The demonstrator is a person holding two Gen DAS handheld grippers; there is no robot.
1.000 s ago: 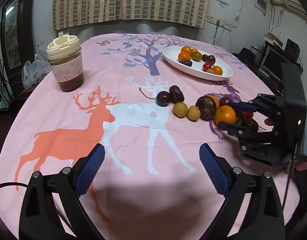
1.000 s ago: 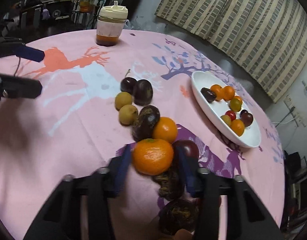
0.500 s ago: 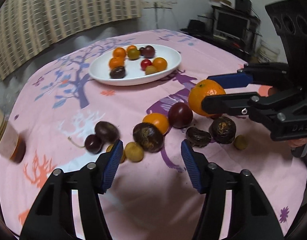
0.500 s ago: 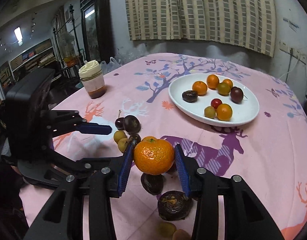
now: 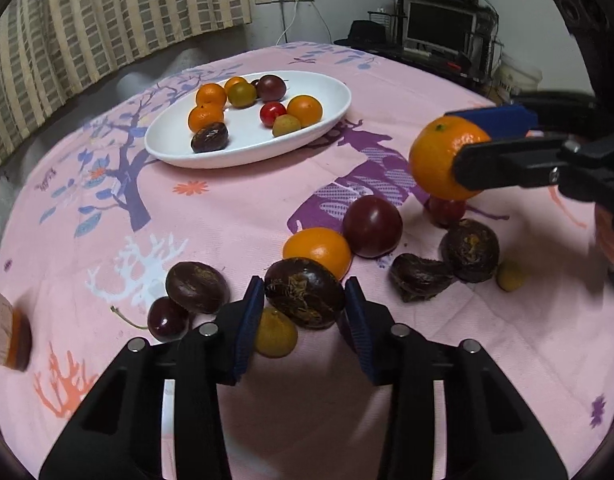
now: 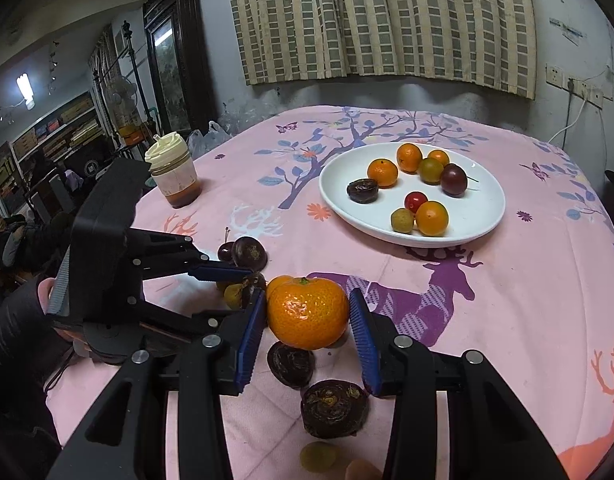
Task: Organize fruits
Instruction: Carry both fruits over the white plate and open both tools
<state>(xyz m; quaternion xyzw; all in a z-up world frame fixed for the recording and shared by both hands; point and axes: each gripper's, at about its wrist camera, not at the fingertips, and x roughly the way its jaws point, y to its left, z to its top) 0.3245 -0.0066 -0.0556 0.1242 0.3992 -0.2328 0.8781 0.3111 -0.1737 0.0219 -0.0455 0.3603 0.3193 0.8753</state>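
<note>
the left gripper (image 5: pixel 305 304) sits at the bottom centre of the left wrist view, its blue pads on either side of a dark wrinkled passion fruit (image 5: pixel 305 298); the jaws have just been closing and now press against the fruit's flanks. a small yellow-green fruit (image 5: pixel 275 338) lies just below it, partly under the left pad, and an orange (image 5: pixel 319 250) touches it from above. left of these lie another dark fruit (image 5: pixel 197 287) and a cherry (image 5: pixel 167 319) with a stem.

the right gripper (image 6: pixel 307 316) holds a tangerine (image 6: pixel 308 313) pinched between its narrow jaws, lifted clear of the pink tablecloth (image 6: pixel 527 300); in the left wrist view the same tangerine hangs at the right edge, above a small red fruit (image 5: pixel 447 211). under it in the right wrist view lie two dark wrinkled fruits (image 6: pixel 333 408), low in the frame.

the white oval plate (image 6: pixel 483 220) stands in the upper middle of both views, well apart from the loose pile, with several small fruits on it. a lidded jar (image 6: pixel 173 176) stands at the left of the right wrist view.
</note>
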